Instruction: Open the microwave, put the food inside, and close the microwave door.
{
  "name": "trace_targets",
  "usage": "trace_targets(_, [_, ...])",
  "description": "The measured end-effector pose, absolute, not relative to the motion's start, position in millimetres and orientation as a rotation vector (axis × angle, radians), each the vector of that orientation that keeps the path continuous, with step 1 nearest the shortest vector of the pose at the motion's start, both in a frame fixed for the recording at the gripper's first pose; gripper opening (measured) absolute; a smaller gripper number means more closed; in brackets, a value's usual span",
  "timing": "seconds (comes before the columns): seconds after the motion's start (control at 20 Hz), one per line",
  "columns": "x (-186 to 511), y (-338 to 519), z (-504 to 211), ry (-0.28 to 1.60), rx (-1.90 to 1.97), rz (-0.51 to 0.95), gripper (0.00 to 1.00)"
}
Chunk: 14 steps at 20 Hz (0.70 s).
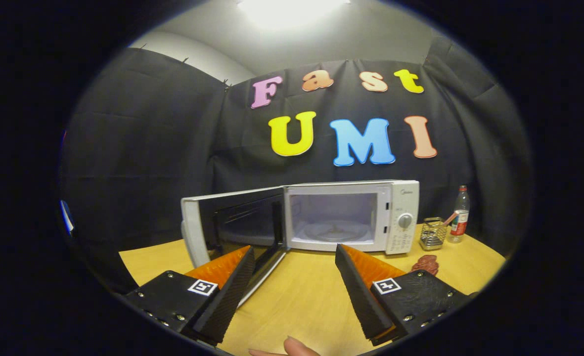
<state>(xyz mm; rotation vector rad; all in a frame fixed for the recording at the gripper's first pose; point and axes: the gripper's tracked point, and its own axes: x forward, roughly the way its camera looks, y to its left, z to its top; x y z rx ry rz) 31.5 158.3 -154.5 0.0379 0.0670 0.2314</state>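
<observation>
From the gripper's fisheye camera, a white microwave stood at the back of a yellow wooden table, against black cloth. Its door hung wide open, swung out to the left, so the pale cavity and round turntable inside were visible and held nothing. The door's lower corner was hidden behind one finger.

The gripper sat low in the foreground with its two fingers spread well apart, gripping nothing; bare tabletop lay between them. The microwave stood just beyond their tips.

The food, a small reddish-brown lump, lay on the table in front of the microwave's control panel, just beyond the right-hand finger; it was too small to identify, and partly cut off by the gripper body. Right of the microwave stood a wire basket and a clear plastic bottle. A person's fingertip showed below the fingers, mostly cut off.
</observation>
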Motion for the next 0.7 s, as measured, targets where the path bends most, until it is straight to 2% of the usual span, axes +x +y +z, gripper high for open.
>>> trace_targets(0.4, [68.6,41.0,-176.4,0.116,0.093,0.121,0.99])
trace_targets(0.7, [108.2,-29.7,-209.1,0.228,0.188,0.076,0.99])
